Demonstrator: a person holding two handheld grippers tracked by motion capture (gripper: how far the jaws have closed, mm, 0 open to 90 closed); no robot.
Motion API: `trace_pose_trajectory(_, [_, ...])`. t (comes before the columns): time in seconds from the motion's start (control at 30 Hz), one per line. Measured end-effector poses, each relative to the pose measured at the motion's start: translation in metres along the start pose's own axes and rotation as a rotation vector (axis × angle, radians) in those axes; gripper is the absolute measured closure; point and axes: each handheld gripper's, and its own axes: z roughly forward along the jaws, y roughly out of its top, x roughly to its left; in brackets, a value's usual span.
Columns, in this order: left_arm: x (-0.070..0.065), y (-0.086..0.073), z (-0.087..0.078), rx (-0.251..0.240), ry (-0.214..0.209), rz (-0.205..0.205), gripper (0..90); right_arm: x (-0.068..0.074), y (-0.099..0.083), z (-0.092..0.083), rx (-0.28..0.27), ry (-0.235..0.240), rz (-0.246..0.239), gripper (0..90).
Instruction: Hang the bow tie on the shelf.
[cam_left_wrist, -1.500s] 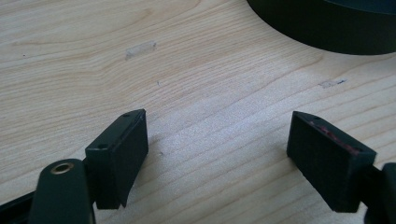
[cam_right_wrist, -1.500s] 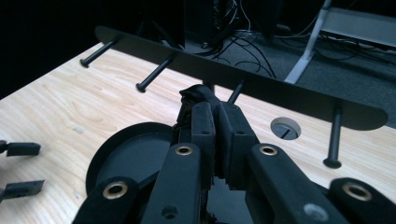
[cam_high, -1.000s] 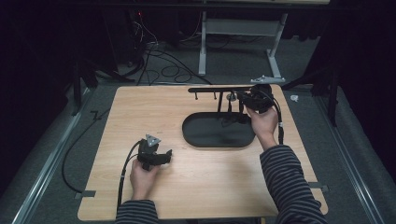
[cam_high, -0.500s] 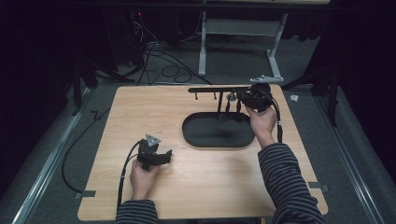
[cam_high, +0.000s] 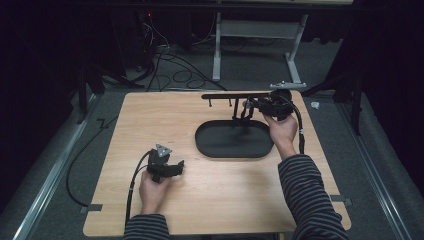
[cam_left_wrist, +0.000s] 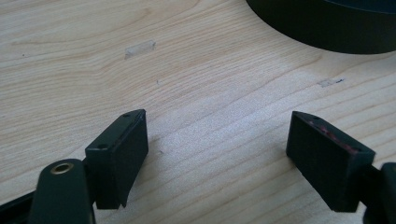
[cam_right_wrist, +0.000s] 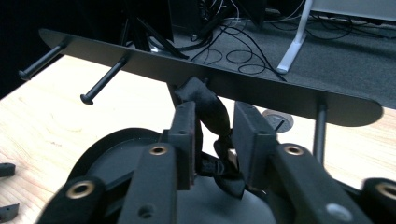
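Right claw (cam_right_wrist: 212, 135) at rack (cam_high: 240, 96), far right of desk (cam_high: 150, 115): jaws just been opening, dark fabric loop (cam_right_wrist: 208, 109) between pads, hanging from rack peg over oval black tray (cam_high: 210, 145). Pads look just off cloth, so release likely; hang step probably done. Left claw (cam_left_wrist: 215, 154) spread, empty, above bare wood near tray. Loop's hold on peg hidden behind bar; its kind unclear, lower end buried between jaws.

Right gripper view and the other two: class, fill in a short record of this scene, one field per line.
Surface: wooden table
Stand: black rack with pegs, on an oval base
Hanging item: black knotted cloth piece on a peg
Right gripper: jaws have just been opening, cloth piece between them
Left gripper: open, over bare wood
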Motion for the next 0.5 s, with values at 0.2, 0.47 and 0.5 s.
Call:
trace_pose_trajectory(0.2, [0.0, 0.0, 0.0, 0.0, 0.001, 0.0, 21.3, 0.001, 0.001, -0.009, -0.024, 0.0, -0.007, 70.7])
trace_pose_trajectory(0.47, [0.0, 0.0, 0.0, 0.0, 0.001, 0.001, 21.1, 0.004, -0.001, -0.013, -0.019, -0.016, -0.04, 68.9])
trace_pose_trajectory(0.5, [0.0, 0.0, 0.0, 0.0, 0.001, 0.001, 21.1, 0.004, -0.001, -0.014, -0.02, -0.017, -0.042, 68.4])
